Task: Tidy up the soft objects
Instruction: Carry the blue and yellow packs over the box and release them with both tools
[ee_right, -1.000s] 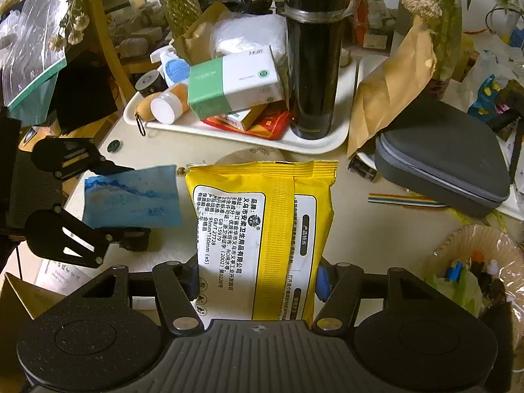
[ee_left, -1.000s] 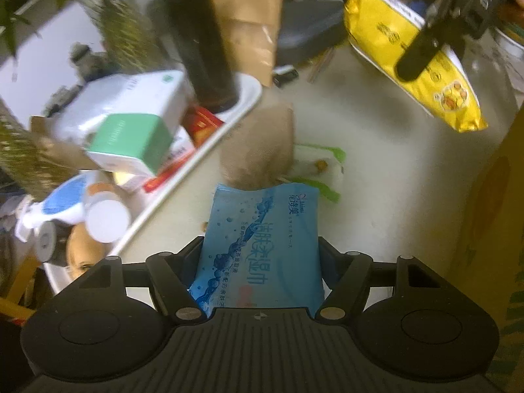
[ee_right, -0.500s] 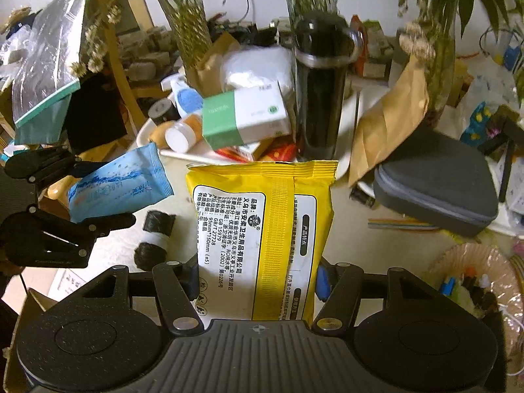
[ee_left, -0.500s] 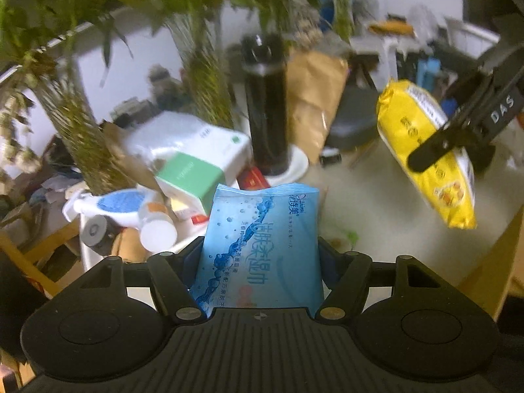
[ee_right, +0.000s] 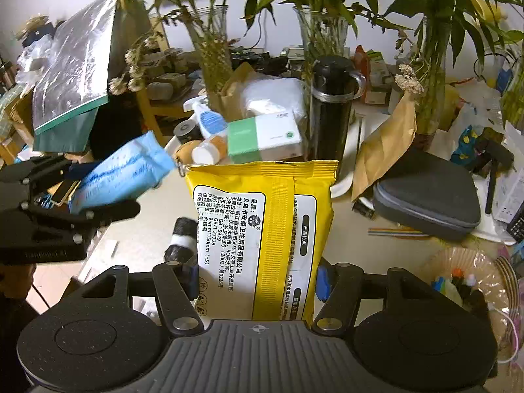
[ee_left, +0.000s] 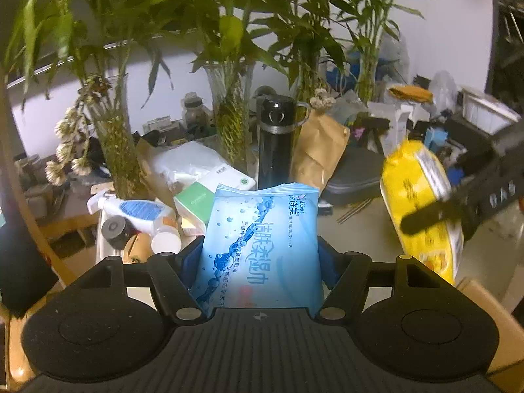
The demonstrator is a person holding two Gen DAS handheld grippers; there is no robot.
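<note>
Both packs are up in the air over the cluttered surface (ee_right: pixel 157 216) right now. The left hand-held gripper (ee_left: pixel 260 255) has its fingers clamped on either side of the blue wet-wipe pack (ee_left: pixel 262 249), which stands upright between them, printed face toward the camera. From the other side, that same blue pack (ee_right: pixel 121 177) hangs tilted at the left, clear of everything beneath it.

The right hand-held gripper (ee_right: pixel 257 275) is closed on the yellow wipe pack (ee_right: pixel 262 235), label side showing, sealed top edge uppermost. In the left wrist view the yellow pack (ee_left: pixel 422 209) floats at the right, blurred, with a dark finger (ee_left: pixel 435 213) across it. The two packs are well apart.

Behind them, a black thermos (ee_right: pixel 330 111) stands upright on a white tray (ee_right: pixel 340 186), just beside a green-and-white box (ee_right: pixel 262 137) and a brown paper bag (ee_right: pixel 383 150). A grey zip case (ee_right: pixel 425 193) lies to the right, and glass vases of bamboo (ee_left: pixel 232 118) line the back.
</note>
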